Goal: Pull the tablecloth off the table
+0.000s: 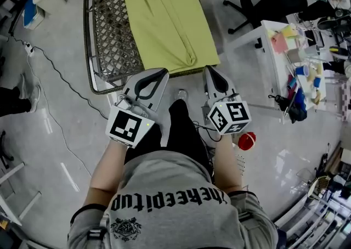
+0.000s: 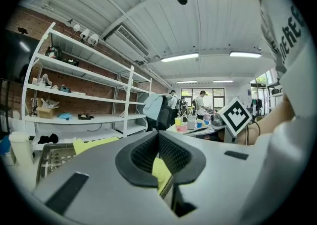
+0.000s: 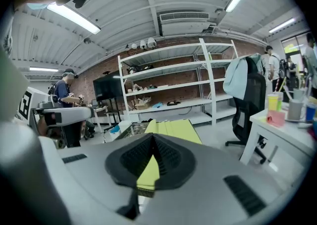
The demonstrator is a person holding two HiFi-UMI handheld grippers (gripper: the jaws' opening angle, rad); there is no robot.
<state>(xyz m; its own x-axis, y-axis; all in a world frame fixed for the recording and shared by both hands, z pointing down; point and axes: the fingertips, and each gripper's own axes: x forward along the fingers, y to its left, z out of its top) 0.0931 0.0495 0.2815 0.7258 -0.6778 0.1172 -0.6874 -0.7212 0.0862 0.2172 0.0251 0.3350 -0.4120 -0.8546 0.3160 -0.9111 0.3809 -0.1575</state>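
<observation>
Mesh table [image 1: 109, 28] at 12 o'clock carries yellow-green tablecloth [image 1: 167, 20]; left gripper [image 1: 163, 72] and right gripper [image 1: 209, 70] are clamped on its 6 o'clock edge.

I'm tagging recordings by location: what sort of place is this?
Probably a workshop or lab: open metal shelving against a brick wall, a cluttered white desk and an office chair.

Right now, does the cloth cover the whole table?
No, the cloth covers only one side, and the mesh top of the table lies bare beside it.
</observation>
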